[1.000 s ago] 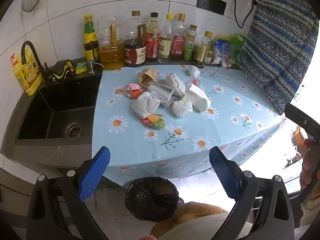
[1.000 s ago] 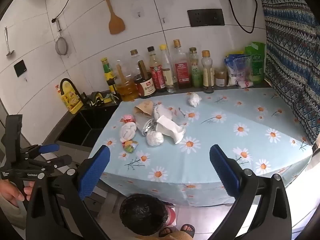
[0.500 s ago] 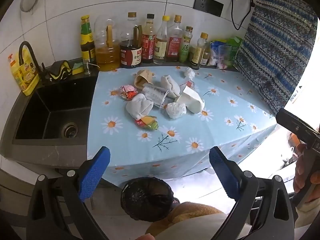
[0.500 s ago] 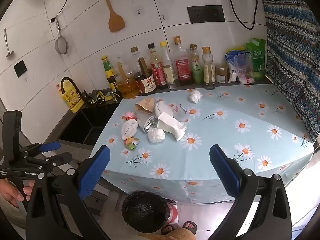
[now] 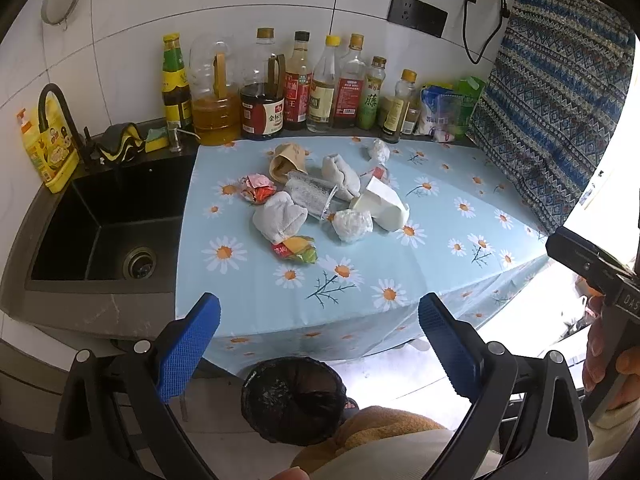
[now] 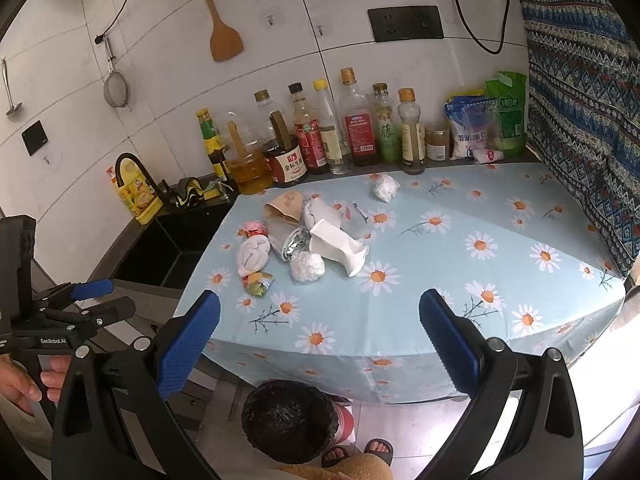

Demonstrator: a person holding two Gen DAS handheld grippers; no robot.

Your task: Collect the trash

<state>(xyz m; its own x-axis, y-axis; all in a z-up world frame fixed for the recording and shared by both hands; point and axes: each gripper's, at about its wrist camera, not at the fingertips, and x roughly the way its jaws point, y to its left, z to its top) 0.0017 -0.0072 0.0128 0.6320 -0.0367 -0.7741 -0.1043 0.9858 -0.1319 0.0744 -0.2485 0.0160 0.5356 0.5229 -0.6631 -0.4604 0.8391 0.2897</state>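
A pile of trash lies mid-counter on the daisy tablecloth (image 5: 440, 280): a paper cup (image 5: 286, 160), a white carton (image 5: 386, 206), crumpled white wads (image 5: 278, 216), a clear plastic cup (image 5: 310, 196), a colourful wrapper (image 5: 296, 249). A lone white wad (image 6: 385, 187) lies further back. A bin with a black bag (image 5: 294, 398) stands on the floor below the counter edge; it also shows in the right wrist view (image 6: 288, 420). My left gripper (image 5: 318, 344) and right gripper (image 6: 320, 340) are both open and empty, held back off the counter above the bin.
A black sink (image 5: 104, 232) with a tap (image 5: 60, 112) lies left of the cloth. Several sauce and oil bottles (image 5: 296, 84) and bags (image 5: 440, 114) line the back wall. A patterned curtain (image 5: 552, 112) hangs at right. Sandalled feet (image 6: 360, 452) stand beside the bin.
Both grippers have risen and drawn back slightly; the trash pile sits a little further away and more of the bin shows. Jaws stay open.
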